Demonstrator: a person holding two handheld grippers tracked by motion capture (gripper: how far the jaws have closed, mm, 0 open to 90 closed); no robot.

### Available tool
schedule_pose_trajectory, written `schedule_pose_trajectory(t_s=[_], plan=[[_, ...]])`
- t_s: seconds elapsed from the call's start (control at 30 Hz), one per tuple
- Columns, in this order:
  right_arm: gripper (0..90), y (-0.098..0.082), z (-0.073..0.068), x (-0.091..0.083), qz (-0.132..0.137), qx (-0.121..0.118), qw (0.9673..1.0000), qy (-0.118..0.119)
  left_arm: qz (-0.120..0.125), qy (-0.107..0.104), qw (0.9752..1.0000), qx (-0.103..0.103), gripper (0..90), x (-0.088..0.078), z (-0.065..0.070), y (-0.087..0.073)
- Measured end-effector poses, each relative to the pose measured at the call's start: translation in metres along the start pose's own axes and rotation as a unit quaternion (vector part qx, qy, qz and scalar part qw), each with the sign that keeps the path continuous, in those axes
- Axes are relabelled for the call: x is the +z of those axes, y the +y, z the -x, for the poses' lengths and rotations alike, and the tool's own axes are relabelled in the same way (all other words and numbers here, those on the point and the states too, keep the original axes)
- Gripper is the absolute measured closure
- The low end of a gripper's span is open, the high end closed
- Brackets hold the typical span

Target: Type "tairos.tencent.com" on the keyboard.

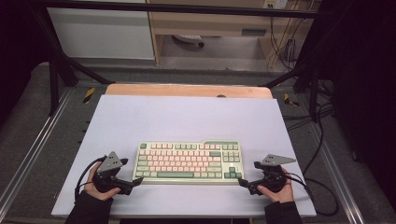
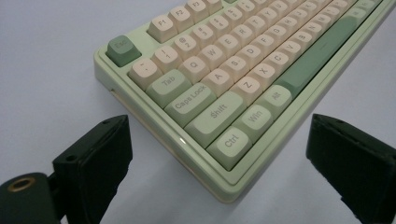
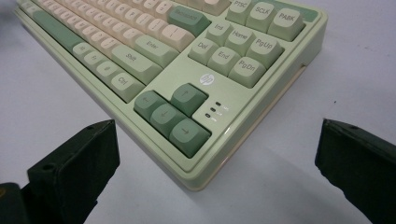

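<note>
The keyboard point(image 1: 188, 162) lies flat near the front of the white desk point(image 1: 187, 116), long axis running left to right, space bar toward the person. The left gripper point(image 1: 136, 181) and right gripper point(image 1: 241, 181) flank its near corners, fingers spread wide, holding nothing, apart from the case.

We find the pale green plastic keyboard point(image 1: 188, 162) on the white tabletop point(image 1: 187, 116), left gripper point(image 1: 138, 181) and right gripper point(image 1: 242, 182) flanking its near corners.
</note>
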State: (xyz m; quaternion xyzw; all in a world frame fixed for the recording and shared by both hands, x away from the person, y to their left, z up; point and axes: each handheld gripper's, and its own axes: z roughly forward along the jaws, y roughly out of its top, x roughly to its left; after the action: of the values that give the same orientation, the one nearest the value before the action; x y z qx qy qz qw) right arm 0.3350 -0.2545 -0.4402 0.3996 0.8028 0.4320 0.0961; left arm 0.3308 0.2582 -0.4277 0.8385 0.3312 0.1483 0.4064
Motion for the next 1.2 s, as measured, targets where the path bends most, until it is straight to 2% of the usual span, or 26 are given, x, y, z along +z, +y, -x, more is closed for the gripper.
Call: schedule_pose_trajectory(t_s=[0.2, 0.5, 0.57, 0.73, 0.83, 1.2], plan=[[0.4, 0.0, 0.0, 0.0, -0.002, -0.001, 1.0, -0.001, 0.004, -0.004, 1.0, -0.001, 12.4, 0.001, 0.005, 0.006], [0.4, 0.0, 0.0, 0.001, -0.004, -0.002, 1.0, -0.001, 0.011, -0.008, 0.9998, -0.017, 32.2, 0.002, 0.008, 0.016], [0.4, 0.0, 0.0, 0.001, -0.004, -0.001, 1.0, -0.001, 0.011, -0.008, 0.9998, -0.017, 34.0, 0.003, 0.009, 0.017], [0.4, 0.0, 0.0, 0.002, -0.004, 0.0, 1.0, -0.002, 0.011, -0.017, 0.9994, -0.028, 49.5, 0.006, 0.011, 0.023], [0.4, 0.0, 0.0, 0.002, -0.004, 0.001, 1.0, -0.002, 0.01, -0.019, 0.9992, -0.033, 54.9, 0.008, 0.012, 0.026], [0.4, 0.0, 0.0, 0.002, -0.004, 0.0, 1.0, -0.003, 0.01, -0.012, 0.9994, -0.031, 73.1, 0.017, 0.02, 0.041]])
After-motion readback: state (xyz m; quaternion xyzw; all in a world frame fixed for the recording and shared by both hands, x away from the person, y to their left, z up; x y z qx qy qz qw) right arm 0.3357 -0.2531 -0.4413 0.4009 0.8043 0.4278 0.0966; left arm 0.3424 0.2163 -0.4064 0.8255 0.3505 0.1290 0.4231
